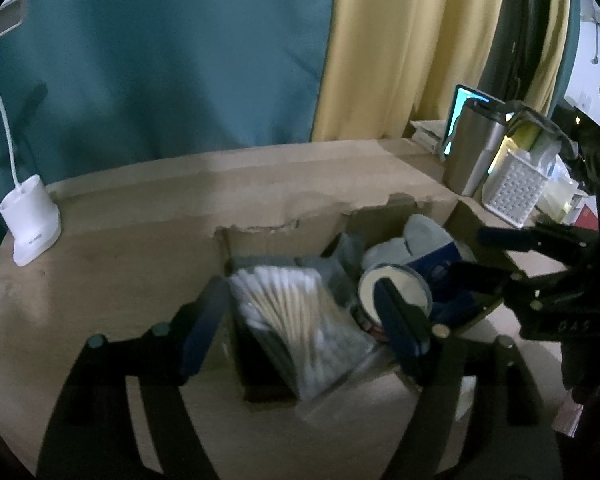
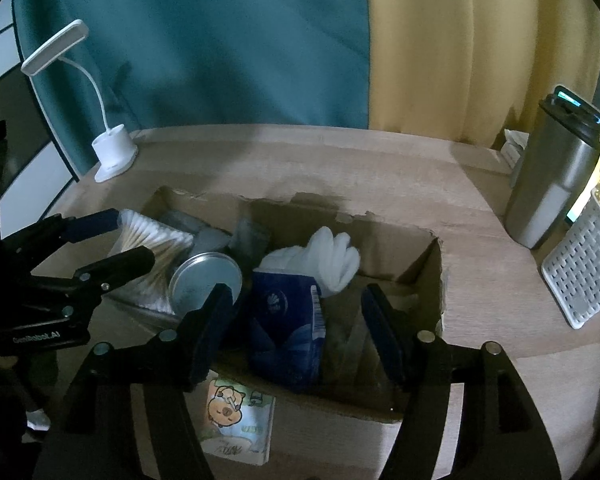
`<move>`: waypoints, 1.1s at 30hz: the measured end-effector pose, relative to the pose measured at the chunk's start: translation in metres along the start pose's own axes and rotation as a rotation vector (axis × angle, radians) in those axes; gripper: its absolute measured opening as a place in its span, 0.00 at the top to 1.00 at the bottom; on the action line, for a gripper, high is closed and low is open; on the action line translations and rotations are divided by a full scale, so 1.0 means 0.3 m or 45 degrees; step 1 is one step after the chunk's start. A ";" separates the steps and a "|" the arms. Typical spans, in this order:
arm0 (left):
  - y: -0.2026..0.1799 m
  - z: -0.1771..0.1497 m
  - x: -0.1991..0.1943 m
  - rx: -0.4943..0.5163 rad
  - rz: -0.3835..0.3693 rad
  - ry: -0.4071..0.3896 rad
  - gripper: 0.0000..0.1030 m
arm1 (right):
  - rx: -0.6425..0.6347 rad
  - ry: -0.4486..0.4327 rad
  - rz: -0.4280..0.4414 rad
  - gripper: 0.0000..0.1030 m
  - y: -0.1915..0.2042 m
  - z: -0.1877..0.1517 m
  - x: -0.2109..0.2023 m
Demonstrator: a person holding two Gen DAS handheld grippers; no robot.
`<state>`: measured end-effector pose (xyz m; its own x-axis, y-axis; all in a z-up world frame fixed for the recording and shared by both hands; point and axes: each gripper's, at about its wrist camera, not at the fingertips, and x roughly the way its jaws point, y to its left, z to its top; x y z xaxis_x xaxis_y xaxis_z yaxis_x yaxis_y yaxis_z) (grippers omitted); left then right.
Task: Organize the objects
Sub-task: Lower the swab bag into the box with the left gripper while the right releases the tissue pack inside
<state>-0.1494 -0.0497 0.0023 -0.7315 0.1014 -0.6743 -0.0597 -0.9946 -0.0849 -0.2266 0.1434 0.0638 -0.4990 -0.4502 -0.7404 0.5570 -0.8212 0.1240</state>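
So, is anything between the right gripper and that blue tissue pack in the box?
Nothing visible blocks it. The right gripper has its jaws open right over the blue tissue pack in the cardboard box. The round tin sits close beside its left finger, white gloves behind the pack.

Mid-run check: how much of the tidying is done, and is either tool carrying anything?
Mostly done, it seems: the cardboard box already holds the cotton swabs, round tin, blue tissue pack and white gloves. Nothing is in hand: the left tool and right tool are open over the box. The cartoon packet outside the box looks left.
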 end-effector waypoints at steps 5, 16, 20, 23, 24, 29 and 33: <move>0.009 -0.003 -0.029 -0.017 0.012 -0.012 0.26 | -0.001 -0.006 0.001 0.32 0.000 -0.004 -0.009; 0.059 -0.065 0.014 -0.031 0.124 0.062 0.25 | 0.001 -0.011 0.001 0.32 0.007 -0.015 -0.032; 0.071 -0.092 0.061 -0.030 0.168 0.100 0.25 | 0.004 -0.007 -0.005 0.32 0.005 -0.021 -0.039; 0.071 -0.092 0.055 -0.042 0.151 0.096 0.25 | 0.007 -0.006 -0.011 0.32 0.005 -0.025 -0.043; 0.069 -0.092 0.049 -0.043 0.143 0.092 0.25 | 0.008 -0.007 -0.013 0.32 0.006 -0.027 -0.046; 0.052 -0.084 0.009 -0.052 0.115 0.053 0.25 | 0.011 -0.009 -0.021 0.32 0.012 -0.037 -0.052; 0.049 -0.089 -0.023 -0.065 0.106 0.030 0.25 | 0.011 -0.021 -0.026 0.32 0.017 -0.043 -0.063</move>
<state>-0.1270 -0.0643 -0.0137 -0.7161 0.0194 -0.6977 0.0360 -0.9973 -0.0647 -0.2058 0.1521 0.0698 -0.5213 -0.4389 -0.7319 0.5409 -0.8332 0.1144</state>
